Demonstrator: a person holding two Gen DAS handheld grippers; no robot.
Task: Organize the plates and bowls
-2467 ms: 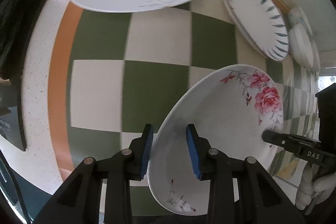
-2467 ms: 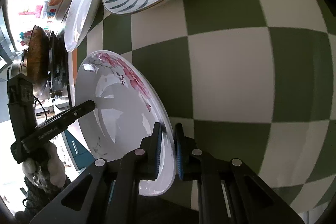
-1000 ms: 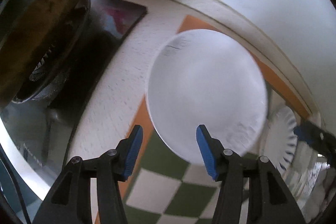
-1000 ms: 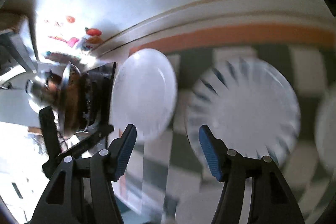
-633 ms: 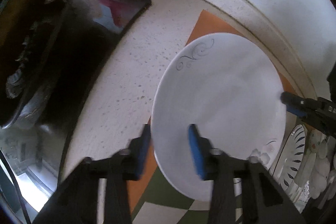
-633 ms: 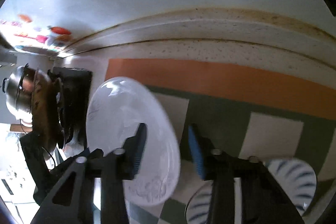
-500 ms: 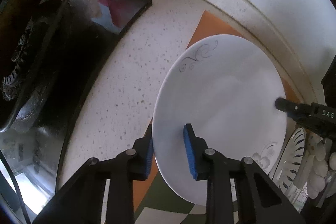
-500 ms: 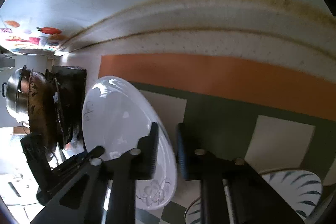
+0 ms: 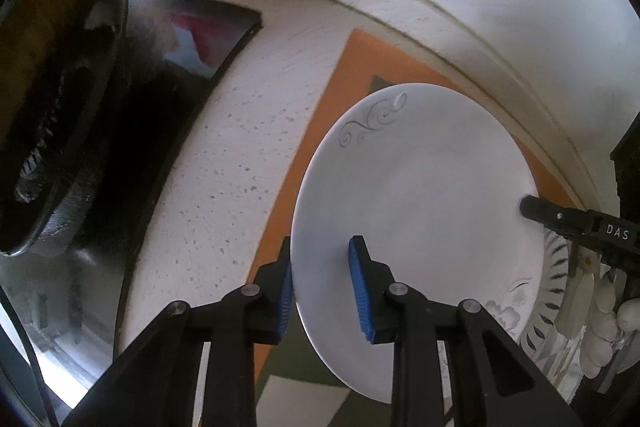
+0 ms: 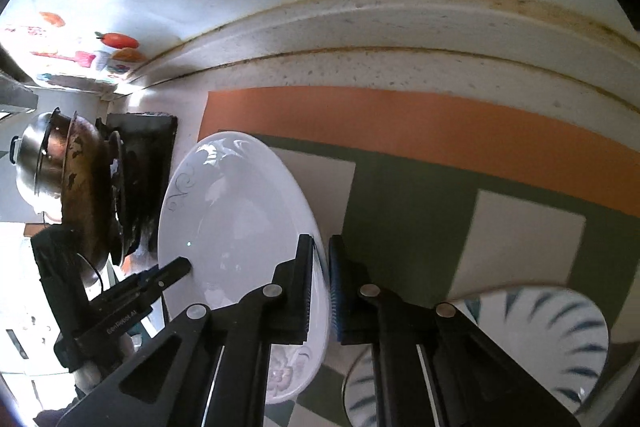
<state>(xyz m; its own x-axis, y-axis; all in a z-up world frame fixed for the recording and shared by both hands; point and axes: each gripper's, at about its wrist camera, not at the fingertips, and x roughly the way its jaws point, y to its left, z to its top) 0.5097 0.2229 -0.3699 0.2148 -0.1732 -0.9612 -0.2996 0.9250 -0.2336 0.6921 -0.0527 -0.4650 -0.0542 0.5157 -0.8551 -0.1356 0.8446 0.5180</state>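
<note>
A: Where's the white plate [image 9: 416,187]?

B: Between the two tools, off the checked mat [image 10: 404,211] by the look of it, though the far rim can't be judged. Left tool [image 9: 320,271] is clamped on the rim nearest the stove [image 9: 60,131], one blue pad [image 9: 360,291] on the plate's face and the other under the edge. In the left wrist view the right tool's tip [image 9: 560,217] sits on the opposite rim.

A: And from the right side?

B: The right tool [image 10: 320,287] pinches that opposite rim, pads closed tight with the edge between them. The left tool [image 10: 160,277] shows across the plate [image 10: 236,227], touching the rim on the stove side.

A: So which relation matters?

B: The grip line. The two tools sit on opposite ends of one diameter, running stove side to mat side, and the plate tilts with its face towards the right wrist camera. Neither arm is nearer; both already hold it.

A: Where does it go?

B: Probably rightwards, judging by the task. The striped plate [image 10: 560,343] lies just beside the right tool, low in the view. The move turns on carrying the plate along that same diameter, right tool leading.

A: Risk?

B: If the tools drift apart along that line, one rim likely slips out.
</note>
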